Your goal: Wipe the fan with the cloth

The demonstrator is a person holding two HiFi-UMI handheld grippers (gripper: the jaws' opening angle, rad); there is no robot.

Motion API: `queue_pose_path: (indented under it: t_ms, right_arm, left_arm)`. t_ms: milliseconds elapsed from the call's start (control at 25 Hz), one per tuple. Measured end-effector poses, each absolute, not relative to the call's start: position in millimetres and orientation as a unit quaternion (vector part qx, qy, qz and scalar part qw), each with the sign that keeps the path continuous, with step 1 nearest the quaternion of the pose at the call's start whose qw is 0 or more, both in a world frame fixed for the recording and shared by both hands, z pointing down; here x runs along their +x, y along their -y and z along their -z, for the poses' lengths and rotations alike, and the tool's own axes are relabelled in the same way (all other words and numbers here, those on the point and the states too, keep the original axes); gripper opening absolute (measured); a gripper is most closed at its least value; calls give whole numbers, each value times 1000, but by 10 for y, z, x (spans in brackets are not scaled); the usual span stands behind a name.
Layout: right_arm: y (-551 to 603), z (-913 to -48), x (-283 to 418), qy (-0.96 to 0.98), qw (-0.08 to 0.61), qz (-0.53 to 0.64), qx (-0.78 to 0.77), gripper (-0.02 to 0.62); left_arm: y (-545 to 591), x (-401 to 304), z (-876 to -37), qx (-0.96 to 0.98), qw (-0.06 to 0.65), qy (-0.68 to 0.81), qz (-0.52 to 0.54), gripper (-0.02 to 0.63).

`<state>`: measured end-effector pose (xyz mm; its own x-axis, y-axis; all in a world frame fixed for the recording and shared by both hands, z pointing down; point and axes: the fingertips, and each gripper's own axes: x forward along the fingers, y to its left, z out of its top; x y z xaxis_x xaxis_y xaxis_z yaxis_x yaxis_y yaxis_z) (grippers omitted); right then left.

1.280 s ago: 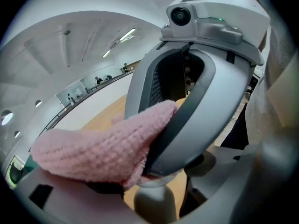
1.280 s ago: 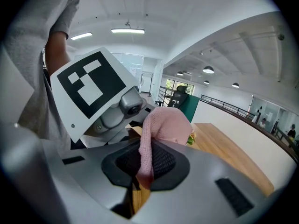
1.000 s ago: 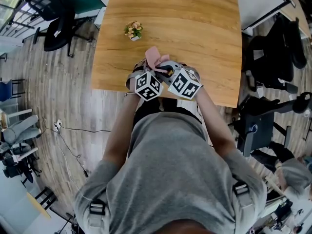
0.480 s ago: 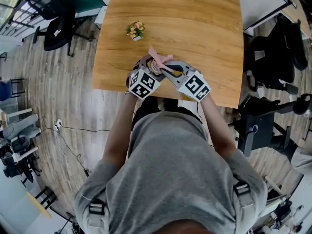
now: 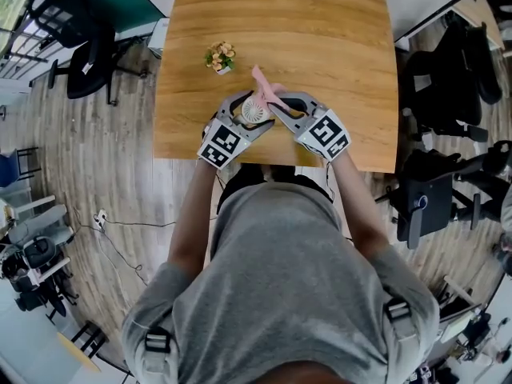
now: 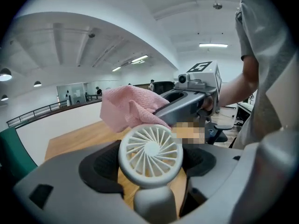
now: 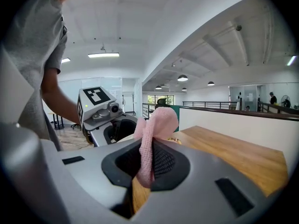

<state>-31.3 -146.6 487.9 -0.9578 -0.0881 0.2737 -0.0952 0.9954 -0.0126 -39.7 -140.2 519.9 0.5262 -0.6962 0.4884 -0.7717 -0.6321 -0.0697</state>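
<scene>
Head view: near the six o'clock edge of the wooden table (image 5: 320, 38), the left gripper (image 5: 250, 112) clamps the stem of the small white round-grilled fan (image 5: 256, 110); left gripper view: the pink knitted cloth (image 6: 128, 108) touches its eleven o'clock rim; right gripper view: the right gripper (image 7: 149, 162), nearly closed, pinches one thin fold, which rubbing may tug free.

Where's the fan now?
Head view, centre: the fan is in the left gripper, over the table by its near edge, with the cloth at the fan's far side.
</scene>
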Motion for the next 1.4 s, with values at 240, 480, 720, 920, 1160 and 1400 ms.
queue_pose_path:
  t_ms: [240, 480, 720, 920, 1160, 1400]
  right_arm:
    - [1513, -4892, -545, 987, 149, -13, 52, 31]
    - [1525, -4869, -864, 986, 158, -17, 51, 31]
    - [1487, -4881, -1060, 985, 161, -33, 53, 31]
    - [1509, -4936, -1108, 983, 164, -38, 73, 31]
    - [1549, -5021, -1034, 979, 166, -53, 103, 31]
    - [1499, -5000, -1013, 978, 152, -70, 121, 31]
  left_arm:
    - [1321, -523, -5213, 882, 49, 394, -256, 380]
    - [1266, -737, -5249, 887, 33, 376, -266, 380]
    - [1137, -763, -5279, 899, 2, 333, -283, 380]
    - [1098, -811, -5262, 911, 2, 317, -264, 380]
    - [1119, -874, -5216, 920, 4, 306, -243, 380]
    - [1191, -1002, -5235, 925, 13, 299, -234, 380]
